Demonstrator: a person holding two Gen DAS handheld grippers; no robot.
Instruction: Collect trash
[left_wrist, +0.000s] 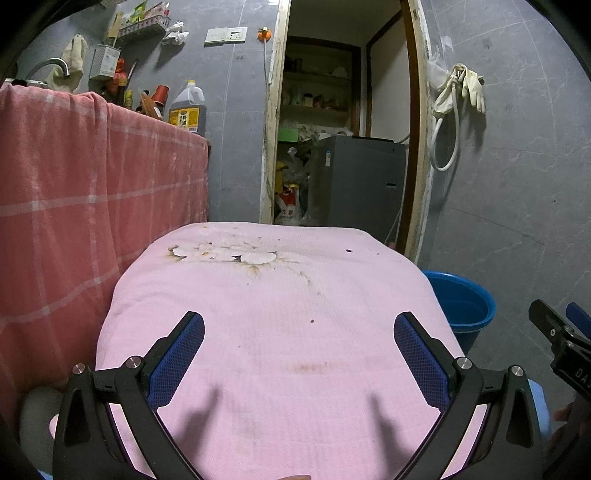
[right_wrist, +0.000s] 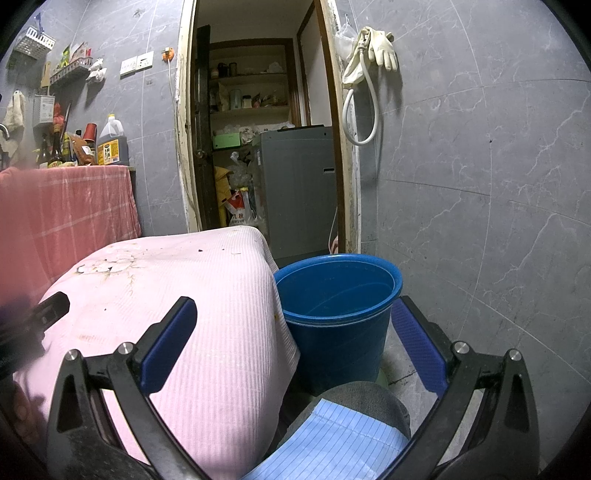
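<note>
A small table covered with a pink cloth (left_wrist: 280, 332) fills the left wrist view; it also shows in the right wrist view (right_wrist: 207, 295). The cloth bears a stained flower print (left_wrist: 225, 254) and a few dark crumbs (left_wrist: 312, 321). A blue bucket (right_wrist: 338, 291) stands on the floor right of the table; it also shows in the left wrist view (left_wrist: 463, 306). My left gripper (left_wrist: 299, 325) is open and empty above the cloth. My right gripper (right_wrist: 293, 314) is open and empty, over the table's right edge and the bucket.
A counter draped in red checked cloth (left_wrist: 74, 192) stands at the left with an oil jug (left_wrist: 187, 107) and bottles. An open doorway (left_wrist: 343, 122) behind the table shows a grey appliance (left_wrist: 358, 181). A person's knee (right_wrist: 351, 417) sits under the right gripper.
</note>
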